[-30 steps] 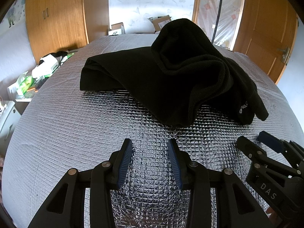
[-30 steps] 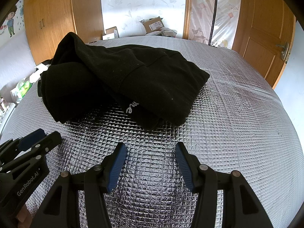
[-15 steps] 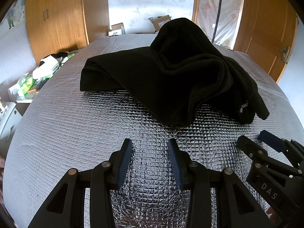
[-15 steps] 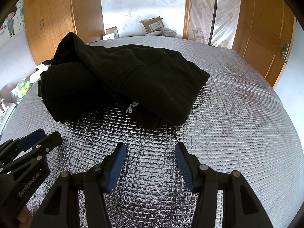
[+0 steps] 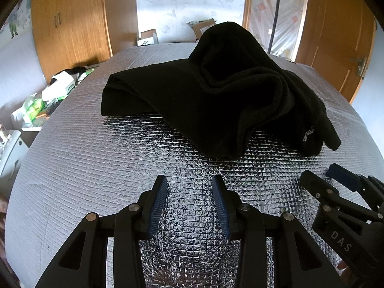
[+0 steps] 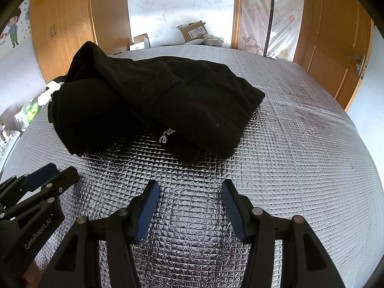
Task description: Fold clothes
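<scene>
1. Left gripper: jaws parted, nothing between the blue pads, hovering over the silver quilted cover just short of the garment's near edge; touching nothing.
2. Right gripper: jaws spread a little wider, likewise holding nothing, poised above bare cover near the garment's front fold.
3. Each gripper seen at the edge of the other's view, side by side and apart: the right one at lower right in the left wrist view, the left one at lower left in the right wrist view.
4. One black fleece garment, lying crumpled in a heap in the middle of the bed, bunched up high toward the far side, with a small pale embroidered logo on a lower fold facing the grippers.
5. Two grippers, one garment, one bed; beyond it, two cardboard boxes against the far wall, a wooden wardrobe at left and a wooden door at right.
6. Hard to make out: which kind of garment, its sleeves or legs lost in dark folds; logo lettering unreadable; clutter beside the bed at left cut off by the bed edge.
</scene>
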Motion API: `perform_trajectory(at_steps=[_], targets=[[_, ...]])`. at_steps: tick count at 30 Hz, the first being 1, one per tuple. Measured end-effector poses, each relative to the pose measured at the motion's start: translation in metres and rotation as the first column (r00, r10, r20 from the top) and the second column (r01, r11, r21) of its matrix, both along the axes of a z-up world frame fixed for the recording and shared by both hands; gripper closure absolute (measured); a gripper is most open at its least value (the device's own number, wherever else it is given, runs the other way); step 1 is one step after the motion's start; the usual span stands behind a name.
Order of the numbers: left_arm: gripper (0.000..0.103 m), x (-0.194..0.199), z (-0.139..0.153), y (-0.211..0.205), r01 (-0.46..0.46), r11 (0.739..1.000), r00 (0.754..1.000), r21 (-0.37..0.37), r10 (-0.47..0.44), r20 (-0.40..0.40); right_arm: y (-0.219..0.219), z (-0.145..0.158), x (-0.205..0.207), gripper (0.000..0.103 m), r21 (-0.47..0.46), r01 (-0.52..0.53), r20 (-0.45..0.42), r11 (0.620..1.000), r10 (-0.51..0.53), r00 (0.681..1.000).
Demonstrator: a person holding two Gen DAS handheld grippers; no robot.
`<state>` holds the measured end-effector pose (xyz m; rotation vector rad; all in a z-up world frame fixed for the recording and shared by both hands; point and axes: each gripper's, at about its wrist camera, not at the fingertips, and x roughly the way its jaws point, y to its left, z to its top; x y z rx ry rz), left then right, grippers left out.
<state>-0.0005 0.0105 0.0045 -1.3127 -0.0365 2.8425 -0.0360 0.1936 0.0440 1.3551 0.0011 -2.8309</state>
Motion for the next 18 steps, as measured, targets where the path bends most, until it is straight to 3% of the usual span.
perform_trajectory(at_steps=[7,18], targets=[[0.062,-0.001,0.001,-0.005,0.0,1.0,1.0,0.025,0.0,-0.001,-0.001,-0.002,-0.001,0.048,0.003,-0.001,0.0,1.0,0.001,1.0],[0.062,-0.001,0.0,-0.03,0.009,0.983,1.0,0.182,-0.006,-0.018,0.006,0.0,0.001,0.048,-0.033,-0.014,-0.002,0.999,0.014,1.0]])
